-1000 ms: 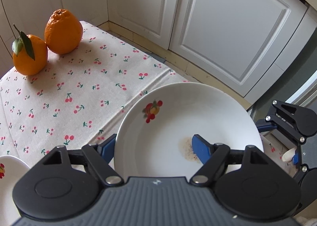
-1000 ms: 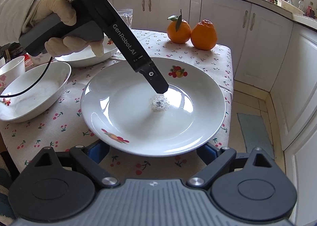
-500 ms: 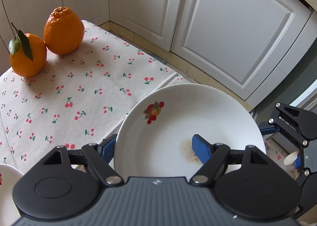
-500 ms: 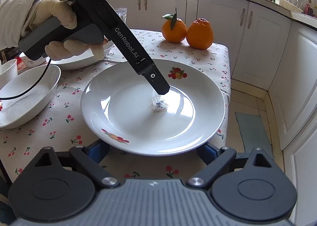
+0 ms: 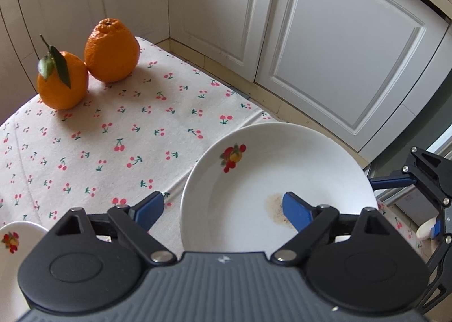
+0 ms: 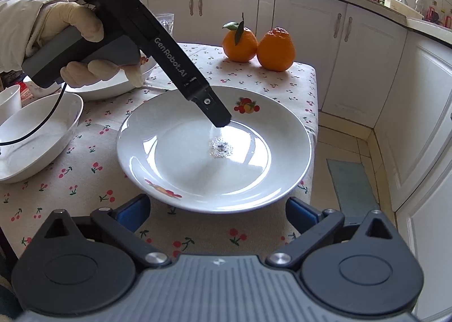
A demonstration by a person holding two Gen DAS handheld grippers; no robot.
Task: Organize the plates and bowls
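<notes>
Left gripper: jaws are seen opening, plate rim between them, no pad pressing. Right gripper: jaws are opening wide, nothing held, plate's near rim just ahead. Plate is set on the cherry-print tablecloth, by the table edge, residue at its centre. Bowls are left unstacked beside it; sorting is judged barely begun. "DAS" and "GenRobot.AI" are read on the left tool. Two oranges are noted behind.

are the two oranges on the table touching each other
Touching. The left wrist view shows the leafy orange pressed against the bumpy orange with no gap; the right wrist view agrees.
</notes>
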